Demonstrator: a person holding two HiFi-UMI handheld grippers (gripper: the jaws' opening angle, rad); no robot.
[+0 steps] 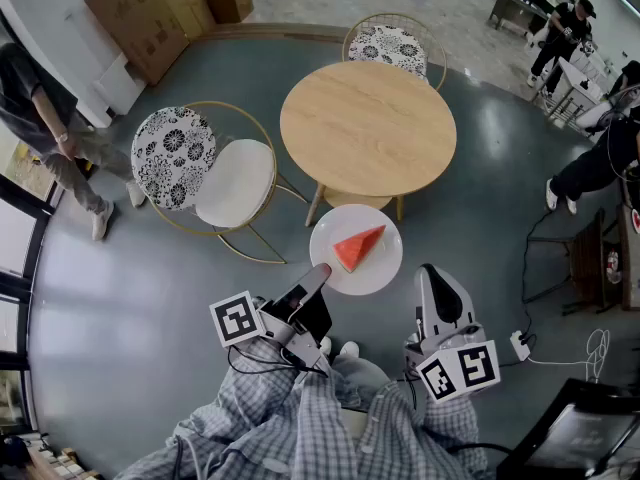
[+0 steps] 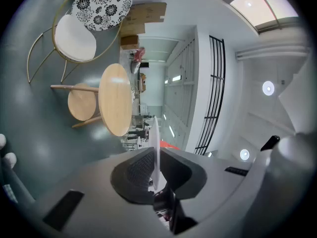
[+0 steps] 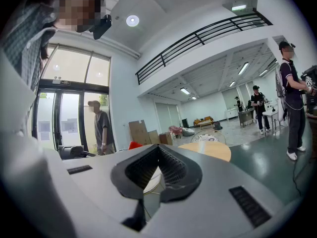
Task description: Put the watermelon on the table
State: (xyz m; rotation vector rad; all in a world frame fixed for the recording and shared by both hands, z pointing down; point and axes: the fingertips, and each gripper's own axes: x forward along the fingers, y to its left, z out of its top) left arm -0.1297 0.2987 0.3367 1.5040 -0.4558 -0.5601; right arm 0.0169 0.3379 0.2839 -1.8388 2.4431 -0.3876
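A red watermelon wedge (image 1: 358, 248) lies on a white plate (image 1: 378, 273), which hangs in the air just in front of the round wooden table (image 1: 368, 128). My left gripper (image 1: 320, 271) is shut on the plate's near-left rim. In the left gripper view the plate (image 2: 155, 133) stands edge-on between the pads, with a sliver of the watermelon (image 2: 170, 145) behind it and the table (image 2: 115, 99) ahead. My right gripper (image 1: 430, 271) hovers to the right of the plate, shut and holding nothing. In its own view the right gripper (image 3: 158, 148) points toward the table (image 3: 212, 150).
Two gold-framed chairs with patterned backs stand by the table, one at its left (image 1: 205, 168) and one behind it (image 1: 392, 46). Cardboard boxes (image 1: 150, 18) lean on the far wall. People stand at the left (image 1: 45, 118) and right (image 1: 600, 163). Cables (image 1: 545, 353) lie on the floor.
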